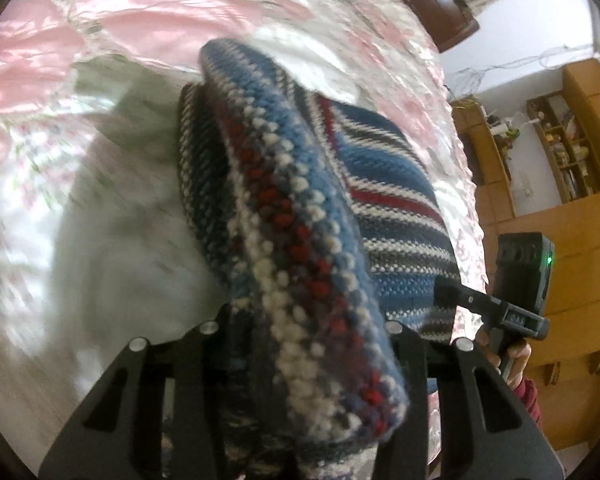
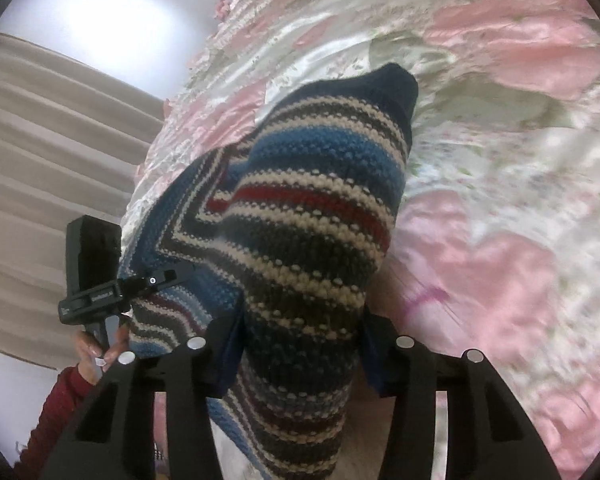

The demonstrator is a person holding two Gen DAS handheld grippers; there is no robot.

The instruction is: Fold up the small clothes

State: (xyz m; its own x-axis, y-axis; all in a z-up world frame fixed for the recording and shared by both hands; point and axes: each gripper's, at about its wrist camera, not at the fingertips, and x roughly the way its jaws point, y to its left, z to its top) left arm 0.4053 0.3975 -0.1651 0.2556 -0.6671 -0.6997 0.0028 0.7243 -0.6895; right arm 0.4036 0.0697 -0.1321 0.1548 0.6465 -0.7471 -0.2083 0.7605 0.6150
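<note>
Each fisheye looks forward along its own gripper's fingers, which fill the lower frame. Both sit very close to the striped knit garment (image 1: pixel 300 220) at centre, facing down onto the pink floral bedspread (image 1: pixel 100 40). Each view catches the opposite gripper: lower right of the left view, lower left of the right view.

Soft daylight is glaring off the satin bedspread (image 1: pixel 148 20), which is smearing with motion blur. Fisheye edges are bending and darkening; the knit (image 2: pixel 300 240) nearest each lens is blurring softly.

Black tools (image 2: pixel 296 344), dark red knit sleeve (image 2: pixel 56 412)
</note>
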